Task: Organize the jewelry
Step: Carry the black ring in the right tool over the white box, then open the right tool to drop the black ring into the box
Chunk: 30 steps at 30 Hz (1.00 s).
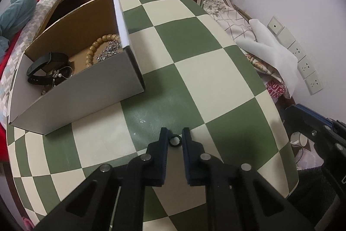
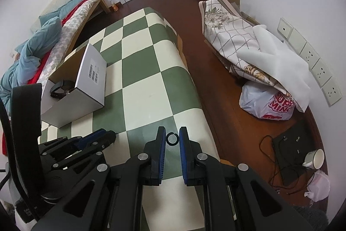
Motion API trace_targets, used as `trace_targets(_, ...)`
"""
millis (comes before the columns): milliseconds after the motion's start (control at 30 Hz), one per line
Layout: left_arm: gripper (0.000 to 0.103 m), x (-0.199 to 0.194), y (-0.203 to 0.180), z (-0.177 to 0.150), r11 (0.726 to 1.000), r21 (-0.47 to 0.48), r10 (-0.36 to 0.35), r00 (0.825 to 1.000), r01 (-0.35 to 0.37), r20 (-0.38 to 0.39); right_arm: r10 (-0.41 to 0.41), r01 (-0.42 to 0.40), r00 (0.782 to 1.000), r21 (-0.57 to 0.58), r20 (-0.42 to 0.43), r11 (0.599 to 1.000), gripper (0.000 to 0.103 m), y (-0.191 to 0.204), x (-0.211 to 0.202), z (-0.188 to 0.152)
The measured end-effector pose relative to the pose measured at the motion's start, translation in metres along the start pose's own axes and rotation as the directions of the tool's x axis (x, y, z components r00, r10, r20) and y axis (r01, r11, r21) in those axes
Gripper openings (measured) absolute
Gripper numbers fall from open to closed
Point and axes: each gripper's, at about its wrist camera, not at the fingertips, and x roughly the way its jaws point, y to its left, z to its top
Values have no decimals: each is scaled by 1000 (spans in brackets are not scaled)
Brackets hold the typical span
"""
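Note:
My left gripper point(image 1: 175, 135) holds a small black ring point(image 1: 174, 141) between its fingertips, low over the green and cream checkered table point(image 1: 194, 70). My right gripper point(image 2: 172, 133) holds another small black ring point(image 2: 172, 139) between its fingertips above the table's right part. An open white cardboard box point(image 1: 86, 88) sits at the left of the table. It holds a black watch point(image 1: 43, 67), a wooden bead bracelet point(image 1: 97, 47), sparkling jewelry point(image 1: 109, 51) and a thin bangle with pearls point(image 1: 61, 74). The box point(image 2: 77, 99) and left gripper point(image 2: 97, 140) show in the right wrist view.
A bed with blue and red bedding point(image 2: 43, 47) runs along the table's left side. The table's right edge point(image 2: 194, 83) drops to a wooden floor with a floral cloth bundle point(image 2: 233, 42), a plastic bag point(image 2: 268, 103), cables and a cup point(image 2: 314, 158).

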Motion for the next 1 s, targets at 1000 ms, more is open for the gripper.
trace_targets(1000,10,-75,199,55,907,-409,-83,995,99,58,229,-249,965,-180,-125,952,13,183,40,97)
